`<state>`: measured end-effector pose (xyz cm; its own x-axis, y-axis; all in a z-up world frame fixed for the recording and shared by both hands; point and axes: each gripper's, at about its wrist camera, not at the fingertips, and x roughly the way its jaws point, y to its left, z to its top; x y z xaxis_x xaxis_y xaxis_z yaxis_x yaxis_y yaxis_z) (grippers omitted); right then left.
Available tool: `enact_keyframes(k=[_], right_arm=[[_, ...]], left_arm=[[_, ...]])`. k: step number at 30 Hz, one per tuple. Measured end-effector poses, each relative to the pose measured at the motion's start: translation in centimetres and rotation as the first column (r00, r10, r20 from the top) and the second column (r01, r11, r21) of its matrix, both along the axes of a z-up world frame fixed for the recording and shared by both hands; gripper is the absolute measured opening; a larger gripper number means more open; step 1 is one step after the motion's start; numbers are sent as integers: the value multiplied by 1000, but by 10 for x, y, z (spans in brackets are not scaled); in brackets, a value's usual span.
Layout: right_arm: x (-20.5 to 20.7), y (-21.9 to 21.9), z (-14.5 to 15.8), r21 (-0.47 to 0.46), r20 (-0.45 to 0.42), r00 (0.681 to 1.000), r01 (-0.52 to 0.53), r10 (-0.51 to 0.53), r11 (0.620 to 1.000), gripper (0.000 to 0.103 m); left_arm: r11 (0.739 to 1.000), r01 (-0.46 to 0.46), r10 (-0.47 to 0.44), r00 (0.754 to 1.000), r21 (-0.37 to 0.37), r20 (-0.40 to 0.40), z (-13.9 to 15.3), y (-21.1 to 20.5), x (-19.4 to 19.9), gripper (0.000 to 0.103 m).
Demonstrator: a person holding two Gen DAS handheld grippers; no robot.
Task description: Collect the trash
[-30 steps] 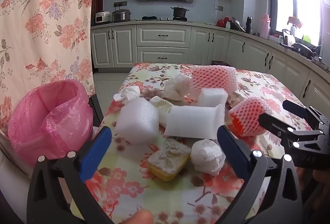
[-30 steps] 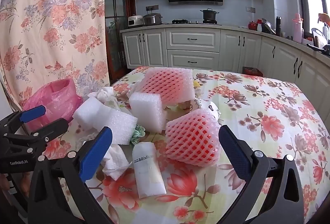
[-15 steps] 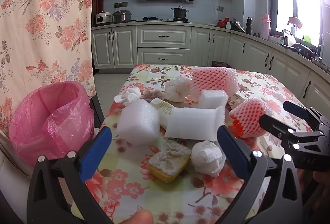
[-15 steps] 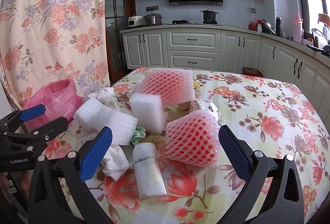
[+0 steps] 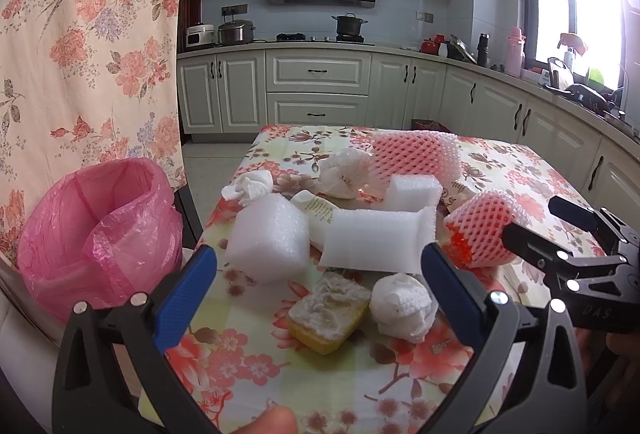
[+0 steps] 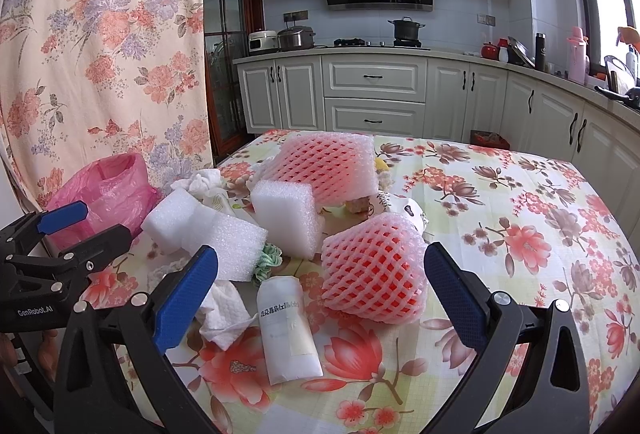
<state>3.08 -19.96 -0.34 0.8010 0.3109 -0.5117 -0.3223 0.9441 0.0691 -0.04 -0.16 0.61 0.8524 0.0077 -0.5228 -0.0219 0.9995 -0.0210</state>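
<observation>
Trash lies heaped on the floral table (image 5: pixel 248 366). In the left wrist view my left gripper (image 5: pixel 318 270) is open and empty just before a yellow sponge (image 5: pixel 328 310) and a crumpled tissue (image 5: pixel 402 304). Behind them lie a white foam block (image 5: pixel 268 234) and a long foam piece (image 5: pixel 378 238). A pink-lined bin (image 5: pixel 96 234) stands at the table's left. My right gripper (image 6: pixel 318 266) is open and empty, facing a pink foam net (image 6: pixel 372 270) and a white tube (image 6: pixel 288 326).
A larger pink net (image 6: pixel 326 164), another foam block (image 6: pixel 286 222) and more tissue (image 6: pixel 222 314) crowd the pile. The left gripper (image 6: pixel 106 222) shows at the left of the right wrist view. A floral curtain (image 5: pixel 80 54) hangs behind the bin. Kitchen cabinets (image 6: pixel 374 102) line the back.
</observation>
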Motion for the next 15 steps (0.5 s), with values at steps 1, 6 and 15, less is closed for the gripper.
enact_keyframes(k=[1,6,15], right_arm=[[0,0,-1,1,0,1000,0,0,1000,96],[0,0,0,1,1,1000,1,-1,1000,96],[0,0,-1,2,1,1000,0,0,1000,96]], left_arm=[[1000,-1,1,1000,1,0,0,0,0,99],[1000,0,0,1000,1,-1,0,1,0,99],[1000,0,0,1000,0,0,0,1,0,99]])
